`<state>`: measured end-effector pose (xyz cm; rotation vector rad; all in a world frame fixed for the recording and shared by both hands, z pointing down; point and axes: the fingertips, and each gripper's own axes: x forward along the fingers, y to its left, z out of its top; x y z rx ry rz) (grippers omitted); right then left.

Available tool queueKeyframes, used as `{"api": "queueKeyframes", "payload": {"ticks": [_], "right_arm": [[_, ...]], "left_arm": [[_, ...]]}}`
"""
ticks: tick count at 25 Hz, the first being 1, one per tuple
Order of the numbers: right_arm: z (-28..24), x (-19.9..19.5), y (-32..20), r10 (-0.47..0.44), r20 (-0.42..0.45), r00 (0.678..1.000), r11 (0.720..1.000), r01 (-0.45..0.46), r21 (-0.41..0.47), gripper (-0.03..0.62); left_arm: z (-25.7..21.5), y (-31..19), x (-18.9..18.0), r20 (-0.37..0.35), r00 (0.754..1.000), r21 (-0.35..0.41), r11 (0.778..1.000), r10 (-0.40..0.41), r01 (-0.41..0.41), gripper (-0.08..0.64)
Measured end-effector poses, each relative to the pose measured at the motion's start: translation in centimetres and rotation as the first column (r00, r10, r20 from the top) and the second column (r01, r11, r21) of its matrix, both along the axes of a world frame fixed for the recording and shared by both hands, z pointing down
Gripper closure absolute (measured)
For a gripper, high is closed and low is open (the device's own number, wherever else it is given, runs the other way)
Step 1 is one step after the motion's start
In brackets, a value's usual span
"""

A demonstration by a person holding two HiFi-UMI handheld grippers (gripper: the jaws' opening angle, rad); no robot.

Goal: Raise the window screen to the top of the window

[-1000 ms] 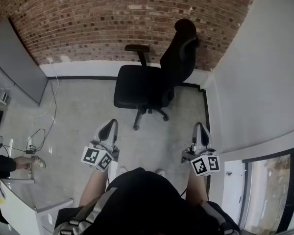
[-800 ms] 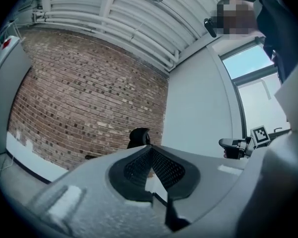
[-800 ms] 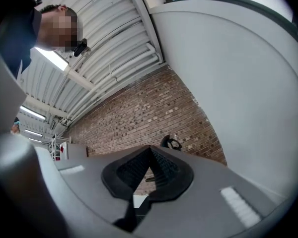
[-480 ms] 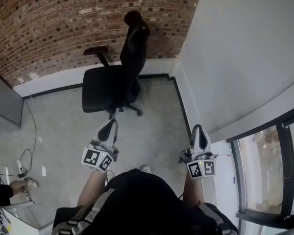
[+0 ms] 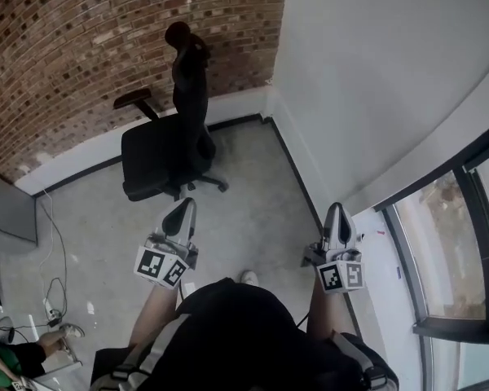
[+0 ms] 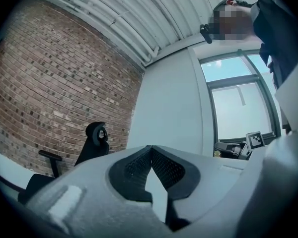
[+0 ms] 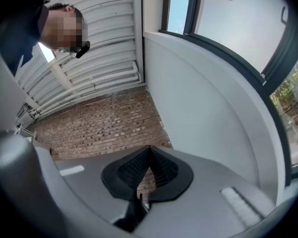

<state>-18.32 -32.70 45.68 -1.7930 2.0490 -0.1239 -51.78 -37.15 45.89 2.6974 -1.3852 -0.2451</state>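
Note:
The window [image 5: 452, 251] with its dark frame shows at the right edge of the head view, set in the white wall; it also appears in the left gripper view as a window [image 6: 241, 108] and in the right gripper view as a window [image 7: 238, 19]. I cannot make out a screen on it. My left gripper [image 5: 182, 209] is shut and empty, held over the floor to the left of my body. My right gripper [image 5: 337, 214] is shut and empty too, near the foot of the white wall. Both are well short of the window.
A black office chair [image 5: 167, 141] stands by the brick wall [image 5: 106, 47], ahead and to the left. A white sill or ledge [image 5: 383, 259] runs under the window. Cables [image 5: 57, 259] and another person's foot lie at the lower left.
The view has swung to the right: the chair and brick wall slid left, and the white wall and window came in from the right. Both grippers stayed shut.

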Motion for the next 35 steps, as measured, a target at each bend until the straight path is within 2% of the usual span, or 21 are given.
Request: {"api": "queueKeyframes", "payload": {"ticks": [4,7,11,15,21,28,35], "right_arm": [[-1.2,-0.4,1.6,0.073,0.015,0.997,0.997,-0.073,0.011,0.588],[-2.6,-0.5,3.5,0.145,-0.037,0.989,0.989,-0.144,0.040,0.588],[-3.7,0.6,6.2,0.253,-0.041,0.967,0.967,-0.251,0.055,0.588],[-3.9,0.8,9.8,0.367,-0.032,0.930,0.930,-0.366,0.038,0.588],[-4.0,-0.3,14.6,0.446,-0.055,0.893,0.895,-0.445,0.028,0.588],[-4.2,-2.6,20.5,0.538,-0.094,0.837,0.841,-0.540,0.004,0.588],[-4.2,-0.8,26.9,0.629,-0.076,0.773,0.776,-0.630,0.015,0.588]], "left_arm": [[-1.2,-0.6,0.3,0.005,0.998,0.031,0.997,0.066,-0.066,0.560],[-2.0,-1.2,0.2,-0.012,0.997,0.069,0.995,0.076,-0.075,0.560],[-2.4,-1.6,1.2,-0.036,0.986,0.085,0.984,0.160,-0.157,0.560],[-3.3,-1.2,2.0,-0.048,0.973,0.109,0.969,0.227,-0.221,0.560],[-3.4,0.7,3.0,-0.068,0.941,0.107,0.940,0.333,-0.325,0.560],[-1.8,3.2,3.9,-0.094,0.883,0.076,0.887,0.461,-0.455,0.560],[-1.9,7.0,8.7,-0.095,0.815,0.073,0.820,0.572,-0.567,0.560]]}}
